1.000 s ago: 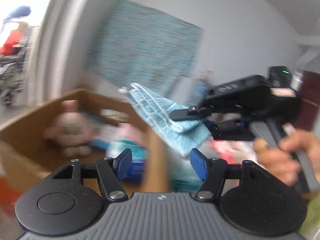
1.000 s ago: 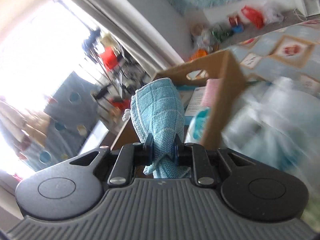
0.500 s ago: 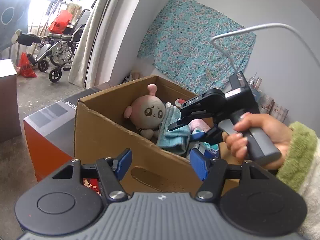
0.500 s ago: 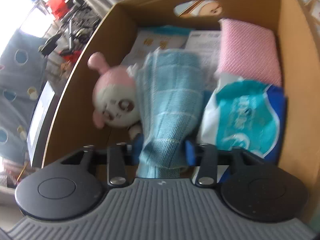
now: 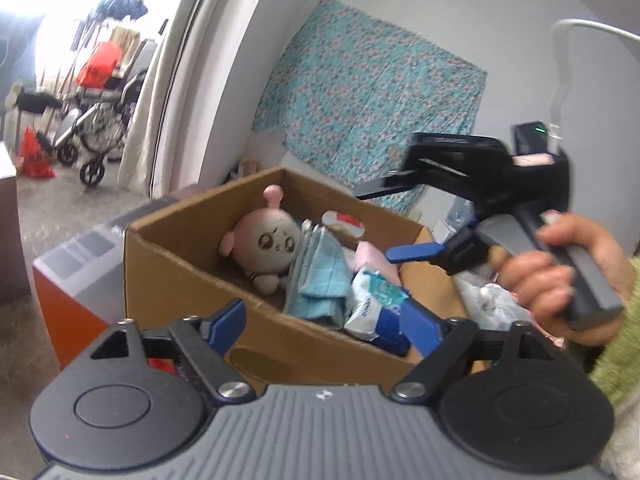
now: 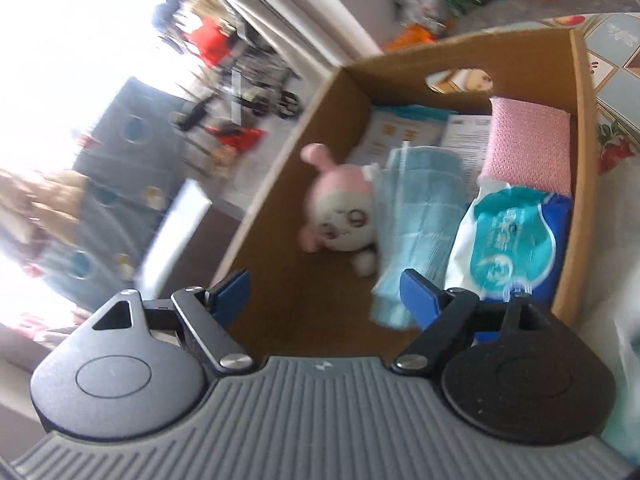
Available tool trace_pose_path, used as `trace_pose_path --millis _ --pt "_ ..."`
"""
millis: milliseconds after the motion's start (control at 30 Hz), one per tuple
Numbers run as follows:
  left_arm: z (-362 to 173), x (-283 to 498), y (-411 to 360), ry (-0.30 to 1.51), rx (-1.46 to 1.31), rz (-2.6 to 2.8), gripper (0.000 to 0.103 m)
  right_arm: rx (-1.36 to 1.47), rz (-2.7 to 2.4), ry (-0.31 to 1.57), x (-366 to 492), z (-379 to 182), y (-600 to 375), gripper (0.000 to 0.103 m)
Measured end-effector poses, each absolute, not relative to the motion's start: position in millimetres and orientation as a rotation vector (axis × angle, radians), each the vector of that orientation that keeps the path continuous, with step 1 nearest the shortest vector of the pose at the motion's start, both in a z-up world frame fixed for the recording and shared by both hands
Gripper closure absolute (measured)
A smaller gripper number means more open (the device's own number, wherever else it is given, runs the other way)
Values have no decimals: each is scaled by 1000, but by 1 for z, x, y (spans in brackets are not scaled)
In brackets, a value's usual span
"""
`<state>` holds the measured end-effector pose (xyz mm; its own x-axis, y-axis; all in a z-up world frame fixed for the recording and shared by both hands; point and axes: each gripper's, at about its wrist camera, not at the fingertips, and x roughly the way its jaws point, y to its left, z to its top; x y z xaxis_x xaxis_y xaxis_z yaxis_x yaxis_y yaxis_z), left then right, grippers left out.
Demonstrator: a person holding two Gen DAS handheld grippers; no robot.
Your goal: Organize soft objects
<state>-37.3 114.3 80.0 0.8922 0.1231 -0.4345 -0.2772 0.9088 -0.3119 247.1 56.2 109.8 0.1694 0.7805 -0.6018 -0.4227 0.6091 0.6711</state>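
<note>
A cardboard box [image 5: 172, 264] [image 6: 280, 208] holds a pink plush doll [image 5: 266, 246] [image 6: 340, 212], a folded light-blue towel [image 5: 320, 276] [image 6: 420, 216], a pink cloth [image 6: 528, 144] [image 5: 374, 256] and a blue-white tissue pack [image 5: 376, 300] [image 6: 508, 248]. My right gripper [image 6: 326, 292] [image 5: 394, 226] hovers over the box, its jaws opening, with nothing pressed between the pads; the towel lies loose below it. My left gripper [image 5: 324, 318] sits at the box's near wall, jaws opening, empty.
The box stands beside an orange-and-grey carton [image 5: 72, 264]. A floral cloth [image 5: 372, 108] hangs on the wall behind. A wheelchair [image 5: 96, 128] and clutter fill the bright doorway at left. Plastic bags [image 5: 488, 300] lie right of the box, on a patterned cover [image 6: 616, 52].
The right gripper carried the blue towel over the box, let it go inside beside the doll and drew back up. Both grippers opened wider.
</note>
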Motion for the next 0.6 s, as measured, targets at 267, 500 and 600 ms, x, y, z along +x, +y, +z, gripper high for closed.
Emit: trace_pose_path --millis 267,500,600 --pt "93 -34 60 396 -299 3 2 472 844 842 163 145 -106 12" --pt "80 -6 -24 450 -189 -269 0 467 457 702 85 119 -256 10" --pt "64 12 -62 505 -143 -351 0 501 350 711 64 92 -294 10"
